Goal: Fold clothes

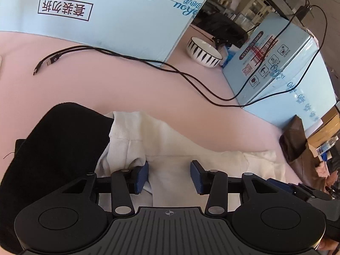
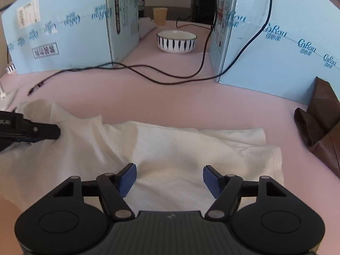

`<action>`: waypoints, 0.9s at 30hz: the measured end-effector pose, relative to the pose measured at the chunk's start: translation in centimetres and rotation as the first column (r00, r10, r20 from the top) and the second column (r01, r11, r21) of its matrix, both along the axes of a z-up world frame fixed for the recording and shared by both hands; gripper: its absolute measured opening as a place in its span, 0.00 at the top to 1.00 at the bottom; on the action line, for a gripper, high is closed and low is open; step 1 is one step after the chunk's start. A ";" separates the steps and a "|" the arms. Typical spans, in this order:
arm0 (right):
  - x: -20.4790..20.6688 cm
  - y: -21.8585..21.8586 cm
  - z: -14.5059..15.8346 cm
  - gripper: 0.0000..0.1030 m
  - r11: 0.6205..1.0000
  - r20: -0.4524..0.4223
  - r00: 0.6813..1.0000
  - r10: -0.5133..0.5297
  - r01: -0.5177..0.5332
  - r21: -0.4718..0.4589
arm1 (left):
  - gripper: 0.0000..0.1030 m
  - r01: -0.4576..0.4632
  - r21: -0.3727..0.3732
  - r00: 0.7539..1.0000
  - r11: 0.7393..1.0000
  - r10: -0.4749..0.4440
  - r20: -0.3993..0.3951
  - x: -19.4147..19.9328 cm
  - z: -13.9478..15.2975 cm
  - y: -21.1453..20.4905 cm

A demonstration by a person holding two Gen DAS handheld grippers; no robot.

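A white garment point(image 1: 170, 146) lies crumpled on the pink table point(image 1: 148, 89), partly folded over itself. A black garment point(image 1: 63, 144) covers its left end in the left wrist view. My left gripper point(image 1: 170, 170) hovers just over the white cloth with its blue pads apart and nothing pressed between them. A cloth fold sits beside its left pad. In the right wrist view the white garment point(image 2: 170, 144) spreads across the middle, and my right gripper point(image 2: 170, 175) stands wide open above it, holding nothing. The left gripper's fingers point(image 2: 48, 131) reach onto the cloth from the left edge.
Two large light-blue cartons point(image 2: 63, 31) point(image 2: 276, 48) stand behind the cloth, with a striped white bowl point(image 2: 176, 41) and a paper cup point(image 2: 160, 16) in the gap between them. Black cables point(image 2: 148, 76) trail over the table. A brown bag point(image 2: 323, 123) sits at the right.
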State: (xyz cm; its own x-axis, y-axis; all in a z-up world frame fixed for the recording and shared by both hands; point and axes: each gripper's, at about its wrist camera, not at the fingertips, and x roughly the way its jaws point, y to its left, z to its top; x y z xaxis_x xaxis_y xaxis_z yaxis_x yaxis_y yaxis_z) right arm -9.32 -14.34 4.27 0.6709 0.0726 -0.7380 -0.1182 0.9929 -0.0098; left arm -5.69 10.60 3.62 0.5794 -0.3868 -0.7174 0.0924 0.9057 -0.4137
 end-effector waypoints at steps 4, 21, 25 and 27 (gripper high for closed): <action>0.4 -0.7 -1.3 0.22 0.999 -0.063 0.998 -0.018 0.015 -0.050 | 0.56 0.016 0.095 0.999 0.995 -0.020 0.038 -0.6 0.9 -1.0; -11.1 -10.1 -0.6 0.17 0.817 -0.317 0.938 -0.138 0.289 0.500 | 0.40 -0.006 0.153 0.977 0.988 -0.027 0.212 -4.4 4.8 -1.1; -11.6 -12.3 -1.2 0.16 0.716 -0.347 0.908 -0.237 0.404 0.569 | 0.38 0.115 0.104 0.981 0.988 -0.129 0.148 -4.8 4.2 -2.6; -11.1 -12.6 -1.2 0.14 0.697 -0.327 0.898 -0.295 0.436 0.570 | 0.37 0.138 0.099 0.982 0.985 -0.149 0.117 -4.7 3.2 -3.3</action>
State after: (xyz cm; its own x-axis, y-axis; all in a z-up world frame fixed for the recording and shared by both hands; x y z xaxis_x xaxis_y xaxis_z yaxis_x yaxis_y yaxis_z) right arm -20.45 -26.93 3.07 0.5901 0.3358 -0.7341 0.3259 0.7329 0.5972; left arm -10.34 7.33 6.82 0.6084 -0.4096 -0.6797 0.2693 0.9122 -0.3087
